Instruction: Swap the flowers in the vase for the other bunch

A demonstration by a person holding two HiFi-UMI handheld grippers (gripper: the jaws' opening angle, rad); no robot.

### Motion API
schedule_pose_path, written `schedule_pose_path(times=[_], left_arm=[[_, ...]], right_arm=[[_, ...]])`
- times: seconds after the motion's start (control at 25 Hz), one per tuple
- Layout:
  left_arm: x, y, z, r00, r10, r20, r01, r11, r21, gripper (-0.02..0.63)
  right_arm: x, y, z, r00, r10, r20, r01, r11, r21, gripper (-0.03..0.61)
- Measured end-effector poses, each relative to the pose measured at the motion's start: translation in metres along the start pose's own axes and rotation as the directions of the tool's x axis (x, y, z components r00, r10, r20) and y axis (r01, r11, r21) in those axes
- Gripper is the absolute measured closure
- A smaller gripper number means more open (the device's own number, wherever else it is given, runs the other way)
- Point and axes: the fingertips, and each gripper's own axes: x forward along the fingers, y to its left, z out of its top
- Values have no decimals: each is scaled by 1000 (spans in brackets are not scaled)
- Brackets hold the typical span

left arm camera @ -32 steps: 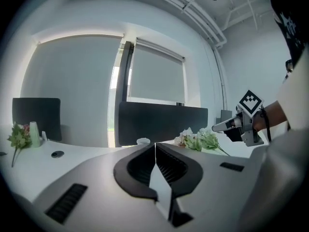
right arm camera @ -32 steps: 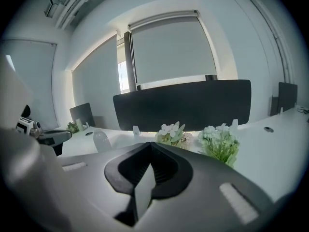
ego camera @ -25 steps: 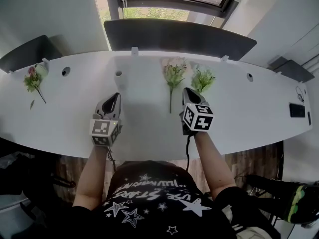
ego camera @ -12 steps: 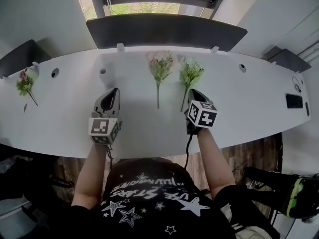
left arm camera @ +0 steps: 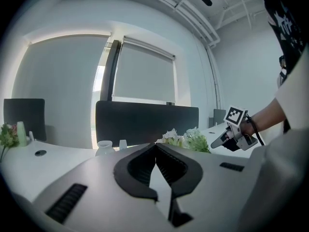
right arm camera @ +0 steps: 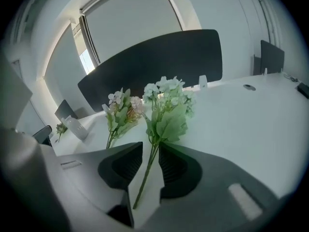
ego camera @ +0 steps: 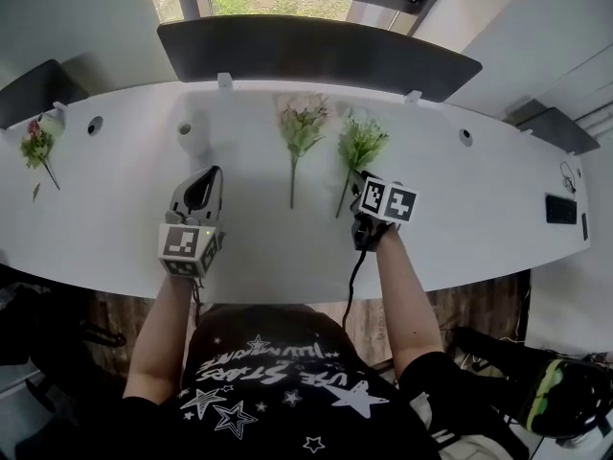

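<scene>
A small white vase (ego camera: 194, 134) (left arm camera: 105, 148) (right arm camera: 77, 127) stands on the white desk (ego camera: 460, 209) with no flowers showing in it. Two bunches lie on the desk to its right, heads pointing away from me. One is pink and white (ego camera: 299, 127) (right arm camera: 120, 111), the other green and white (ego camera: 361, 142) (right arm camera: 166, 111). My right gripper (ego camera: 357, 184) (right arm camera: 150, 151) (left arm camera: 231, 134) is tilted down over the green bunch, its jaws opening on either side of the stem without pressing it. My left gripper (ego camera: 203, 176) (left arm camera: 155, 146) is shut and empty, below the vase.
A third small bunch (ego camera: 36, 147) (left arm camera: 7, 135) lies at the desk's far left beside a white bottle (ego camera: 53, 121). A dark screen (ego camera: 316, 56) runs along the back edge. Cable holes (ego camera: 465, 137) dot the desk, and a black phone (ego camera: 557, 209) lies far right.
My right gripper has moved forward and down onto the green bunch's stem, and its jaws have parted from shut. The left gripper has shifted a little and stays shut.
</scene>
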Motion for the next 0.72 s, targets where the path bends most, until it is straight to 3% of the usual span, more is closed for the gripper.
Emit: schedule_pose_path(times=[0.28,0.4,0.52,0.72], left_arm=[[-1,9,-9,999,27,-37,-27,1000,-4,606],[-3,14,-17,998,29,-53,-30,1000,-9,606],[-2,19,-18,998,31,-61,-32,999,-14,606],[0,26,-13,999,31,-45,-32,999,-13,606]], right_arm=[[27,-2,-11,989,35,-141,-17,992,124,397],[35,-5,-10,981,9,-192,13,993,114,407],[41,-7,-10,972,-16,-233,40,994,99,456],[49,-9,-12,961,-31,-276,60,993,99,460]])
